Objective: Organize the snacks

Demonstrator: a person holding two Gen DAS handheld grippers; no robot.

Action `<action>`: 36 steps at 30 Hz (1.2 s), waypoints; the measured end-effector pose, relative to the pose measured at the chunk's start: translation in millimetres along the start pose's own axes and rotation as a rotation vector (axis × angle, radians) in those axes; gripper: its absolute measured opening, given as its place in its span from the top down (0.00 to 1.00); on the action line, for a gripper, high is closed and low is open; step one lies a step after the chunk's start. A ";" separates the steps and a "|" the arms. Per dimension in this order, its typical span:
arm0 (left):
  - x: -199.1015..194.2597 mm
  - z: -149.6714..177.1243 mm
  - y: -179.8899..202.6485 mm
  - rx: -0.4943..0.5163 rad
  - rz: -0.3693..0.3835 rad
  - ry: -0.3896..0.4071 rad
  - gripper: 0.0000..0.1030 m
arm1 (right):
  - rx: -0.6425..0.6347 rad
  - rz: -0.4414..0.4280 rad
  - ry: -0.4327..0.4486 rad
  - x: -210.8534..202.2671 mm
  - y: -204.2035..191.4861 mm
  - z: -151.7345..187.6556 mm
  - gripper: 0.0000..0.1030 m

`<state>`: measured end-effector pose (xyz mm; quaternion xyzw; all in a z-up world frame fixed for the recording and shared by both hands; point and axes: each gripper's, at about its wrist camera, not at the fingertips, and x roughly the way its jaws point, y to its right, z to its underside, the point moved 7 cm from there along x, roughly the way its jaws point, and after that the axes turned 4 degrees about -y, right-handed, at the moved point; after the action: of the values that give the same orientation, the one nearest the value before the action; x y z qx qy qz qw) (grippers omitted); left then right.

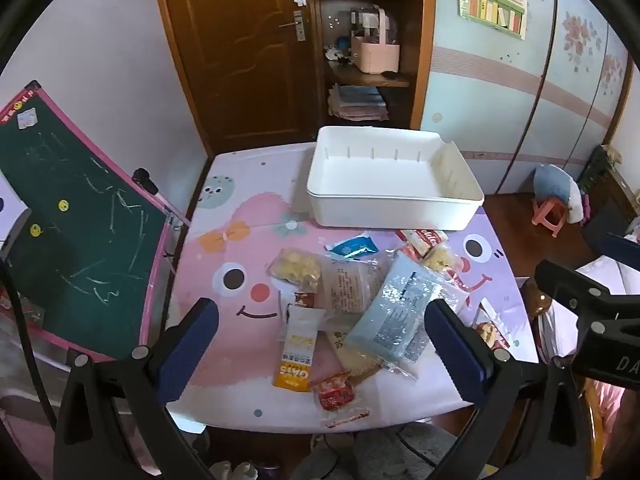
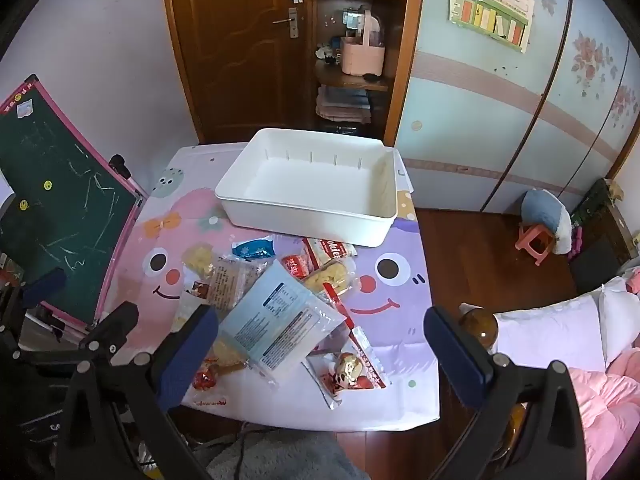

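Note:
A white bin (image 1: 394, 206) stands empty at the far side of the cartoon-print table (image 1: 240, 220); it also shows in the right wrist view (image 2: 308, 216). Several snack packets lie piled in front of it: a light blue pack (image 1: 396, 320) (image 2: 276, 324), an orange OATS bar (image 1: 296, 354), a red candy (image 1: 333, 394), a yellow chip bag (image 1: 296, 266), a small blue packet (image 1: 352, 247) and a clear packet with red print (image 2: 348, 368). My left gripper (image 1: 320, 344) is open above the near pile. My right gripper (image 2: 320, 344) is open above the near right packets. Both are empty.
A green chalkboard with a pink frame (image 1: 68, 224) leans at the table's left edge. A wooden door (image 1: 240, 40) and shelf with a pink basket (image 1: 374, 54) stand behind. A pink stool (image 2: 536, 240) and a bed with pillows (image 2: 560, 332) are at the right.

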<state>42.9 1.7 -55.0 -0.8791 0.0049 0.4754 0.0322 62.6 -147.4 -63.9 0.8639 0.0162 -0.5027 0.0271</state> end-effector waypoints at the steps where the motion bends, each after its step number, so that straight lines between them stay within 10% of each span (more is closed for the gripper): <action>1: 0.6 -0.6 -0.6 0.001 0.001 -0.001 0.01 | -0.002 0.002 0.006 -1.5 -0.9 -0.2 0.00; 36: -8.7 15.5 -12.5 -0.064 0.016 -0.069 0.01 | -0.055 -0.091 0.118 -32.2 7.3 8.8 0.00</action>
<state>25.6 15.0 -55.5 -0.8627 -0.0044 0.5057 0.0005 39.5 -155.2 -40.1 0.8893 0.0707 -0.4509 0.0268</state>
